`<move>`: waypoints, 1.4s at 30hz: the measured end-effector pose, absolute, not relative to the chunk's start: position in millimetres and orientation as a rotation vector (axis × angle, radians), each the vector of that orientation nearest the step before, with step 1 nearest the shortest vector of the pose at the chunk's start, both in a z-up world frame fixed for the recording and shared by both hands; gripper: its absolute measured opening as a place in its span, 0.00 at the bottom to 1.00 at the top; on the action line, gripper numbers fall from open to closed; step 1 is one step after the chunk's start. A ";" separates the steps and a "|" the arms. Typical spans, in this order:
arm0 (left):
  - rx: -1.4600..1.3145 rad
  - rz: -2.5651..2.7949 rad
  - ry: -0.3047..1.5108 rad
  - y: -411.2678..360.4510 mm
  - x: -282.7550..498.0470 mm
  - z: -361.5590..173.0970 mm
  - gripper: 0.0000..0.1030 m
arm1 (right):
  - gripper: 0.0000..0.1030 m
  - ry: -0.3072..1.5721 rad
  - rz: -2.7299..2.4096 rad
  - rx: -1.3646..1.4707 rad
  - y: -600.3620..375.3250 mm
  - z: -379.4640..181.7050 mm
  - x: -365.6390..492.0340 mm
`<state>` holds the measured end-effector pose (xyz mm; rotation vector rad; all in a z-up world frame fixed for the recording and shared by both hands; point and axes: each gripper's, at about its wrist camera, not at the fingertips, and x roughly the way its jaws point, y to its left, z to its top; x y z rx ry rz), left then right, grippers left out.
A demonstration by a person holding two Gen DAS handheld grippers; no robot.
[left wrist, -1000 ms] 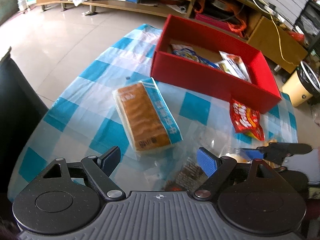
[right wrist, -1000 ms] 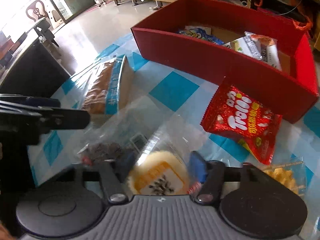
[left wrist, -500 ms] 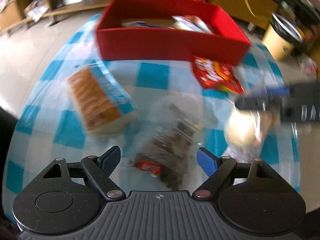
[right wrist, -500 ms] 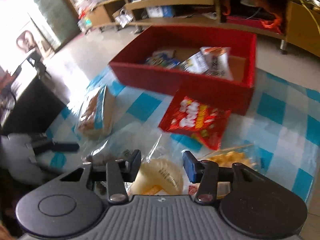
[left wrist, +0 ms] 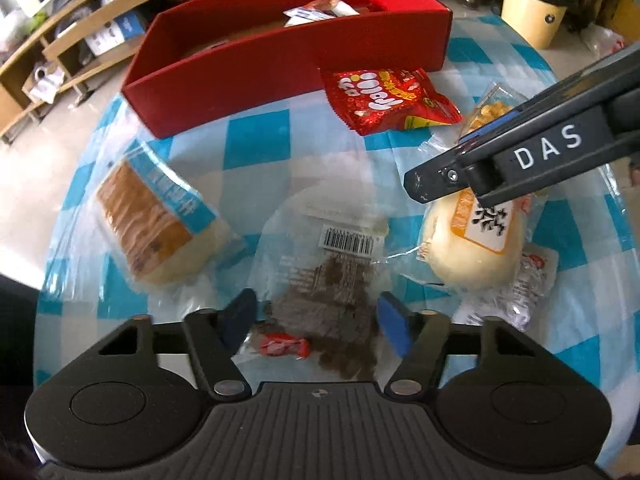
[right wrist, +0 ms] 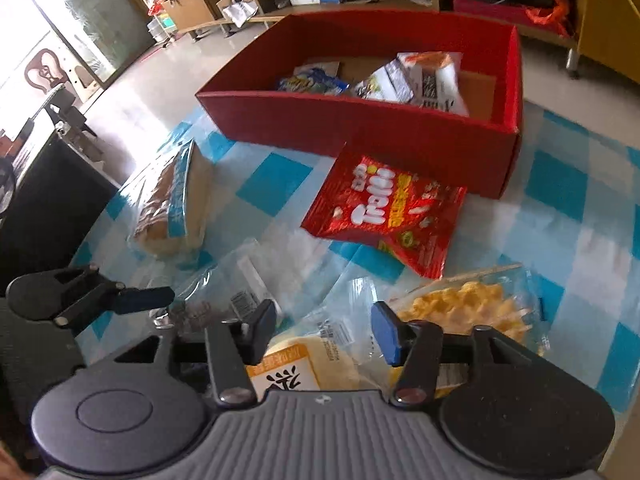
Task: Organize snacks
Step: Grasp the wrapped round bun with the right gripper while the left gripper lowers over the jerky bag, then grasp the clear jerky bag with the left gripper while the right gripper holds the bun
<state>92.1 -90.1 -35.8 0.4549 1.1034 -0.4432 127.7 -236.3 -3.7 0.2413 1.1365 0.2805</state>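
Observation:
A clear bag of dark brown snack lies on the checked table between the fingers of my left gripper. Its jaws are closing and the pads sit just outside the dark contents. My left gripper shows from the side in the right wrist view. My right gripper straddles a pale round bun in a clear wrapper; its jaws are opening and the pads stand off the bun. In the left wrist view my right gripper hovers over the bun. The red box holds several packets.
A wrapped loaf with a blue band lies at the left. The red gummy bag rests against the red box. A bag of yellow puffs is at the right. A bin and low shelves stand beyond the table.
My left gripper rolled and shifted from beside the loaf to over the dark snack bag, and its jaws narrowed. My right gripper's jaws narrowed around the bun, then widened again.

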 end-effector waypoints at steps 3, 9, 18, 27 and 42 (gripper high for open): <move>0.418 -0.439 1.120 -83.0 84.9 -31.5 0.61 | 0.69 1.160 0.297 0.229 -235.6 -5.9 126.3; 0.456 -0.415 1.119 -90.0 78.6 -38.1 0.84 | 0.72 1.195 0.307 0.204 -232.0 -8.7 121.5; 0.481 -0.415 1.136 -100.3 68.7 -47.0 0.80 | 0.84 1.205 0.330 0.142 -220.2 -15.0 117.0; 0.343 -0.407 1.162 -64.2 59.7 -30.5 0.64 | 1.00 1.215 0.357 0.112 -211.1 -24.4 113.2; 0.425 -0.412 1.150 -82.3 60.7 -51.3 0.90 | 0.81 1.174 0.325 -0.052 -193.2 -26.1 89.9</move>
